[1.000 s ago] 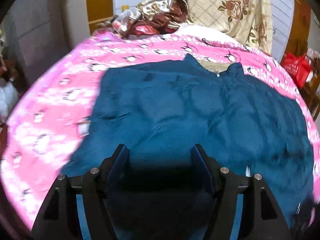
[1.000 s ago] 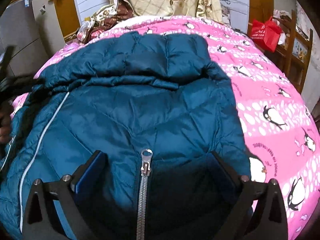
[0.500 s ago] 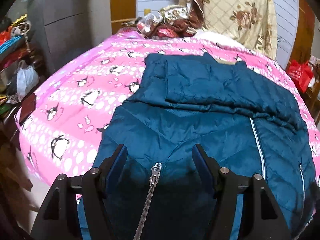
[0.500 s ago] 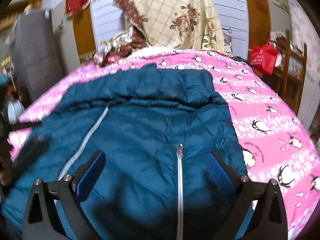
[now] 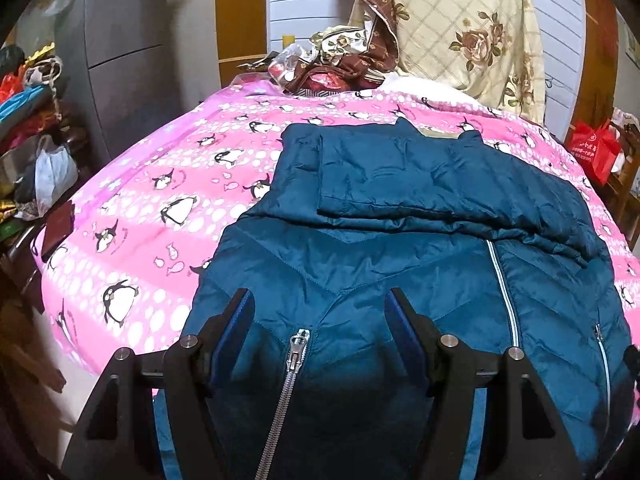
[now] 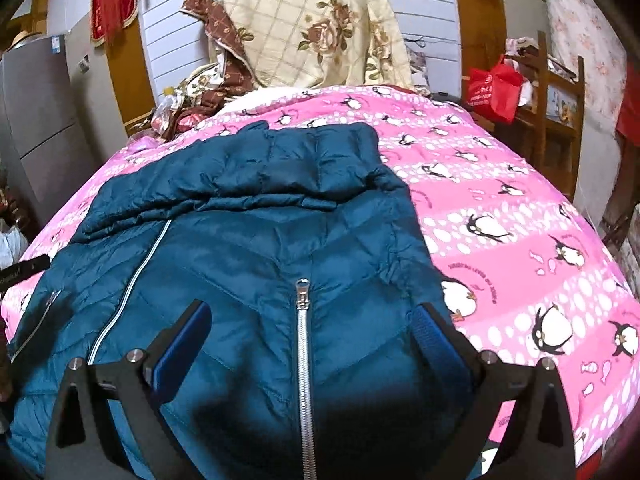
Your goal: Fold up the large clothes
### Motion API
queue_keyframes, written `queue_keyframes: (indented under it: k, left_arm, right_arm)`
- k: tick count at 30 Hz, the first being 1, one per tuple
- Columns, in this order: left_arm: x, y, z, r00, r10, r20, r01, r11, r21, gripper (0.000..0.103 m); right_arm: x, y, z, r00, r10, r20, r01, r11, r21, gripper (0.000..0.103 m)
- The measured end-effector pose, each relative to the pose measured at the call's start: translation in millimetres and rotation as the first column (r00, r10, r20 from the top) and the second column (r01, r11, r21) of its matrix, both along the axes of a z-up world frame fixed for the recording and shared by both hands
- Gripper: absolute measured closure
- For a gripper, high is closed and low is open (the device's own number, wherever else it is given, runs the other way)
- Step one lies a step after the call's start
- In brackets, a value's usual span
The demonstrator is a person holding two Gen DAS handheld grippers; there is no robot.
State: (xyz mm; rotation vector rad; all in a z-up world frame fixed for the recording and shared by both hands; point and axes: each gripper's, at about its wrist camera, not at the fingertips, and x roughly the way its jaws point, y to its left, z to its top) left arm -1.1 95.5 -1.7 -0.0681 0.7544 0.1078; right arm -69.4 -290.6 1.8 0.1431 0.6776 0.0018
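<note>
Left wrist view: dark teal padded jacket [image 5: 400,264] spread flat on pink penguin-print bedcover [image 5: 160,200], filling the near and middle part of the bed, a sleeve folded across the upper part. Silver zipper [image 5: 294,360] of a pocket seen close in, just between the blue pads. Left gripper [image 5: 320,312] poised above the near edge of the jacket, jaws moderately apart, nothing pinched between them. Long pale zip line [image 5: 504,292] running down the jacket further to the right.

Right wrist view: same jacket [image 6: 260,240] seen from its other side, another silver zipper [image 6: 304,340] lying centred in the gap. Right gripper [image 6: 312,320] held over the fabric, jaws spread wide, pads clear of the cloth. Bedcover [image 6: 520,240] bare to the right of the jacket.

Beyond the bed: cream floral quilt [image 6: 320,28] hung against the wall behind the far edge, red bag [image 6: 494,88] on wooden furniture at the right, grey fridge [image 5: 120,52] at the left, heap of cloth and bags [image 5: 32,140] beside it.
</note>
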Motion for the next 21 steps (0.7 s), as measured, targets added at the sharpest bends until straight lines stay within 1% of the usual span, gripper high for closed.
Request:
queue_keyframes:
  k: [8,15,21]
  left_arm:
    - [2.3,4.5,-1.8,1.000,0.007,-0.011,-0.008,1.000,-0.026,0.053]
    - [3.0,5.2,-2.6,1.000,0.007,-0.010,-0.007,1.000,-0.018,0.053]
    - [3.4,5.6,-2.8,1.000,0.008,-0.008,-0.008,1.000,-0.018,0.053]
  right_arm:
    - [4.4,28.0,-0.2,0.998,0.064,0.003,-0.063,0.995,-0.077,0.001]
    - [8.3,36.7,-1.5,0.998,0.062,-0.004,-0.062,0.992,-0.108,0.001]
    - [7.0,39.2,-0.1,0.998,0.069,0.007,-0.068,0.990,-0.120,0.001]
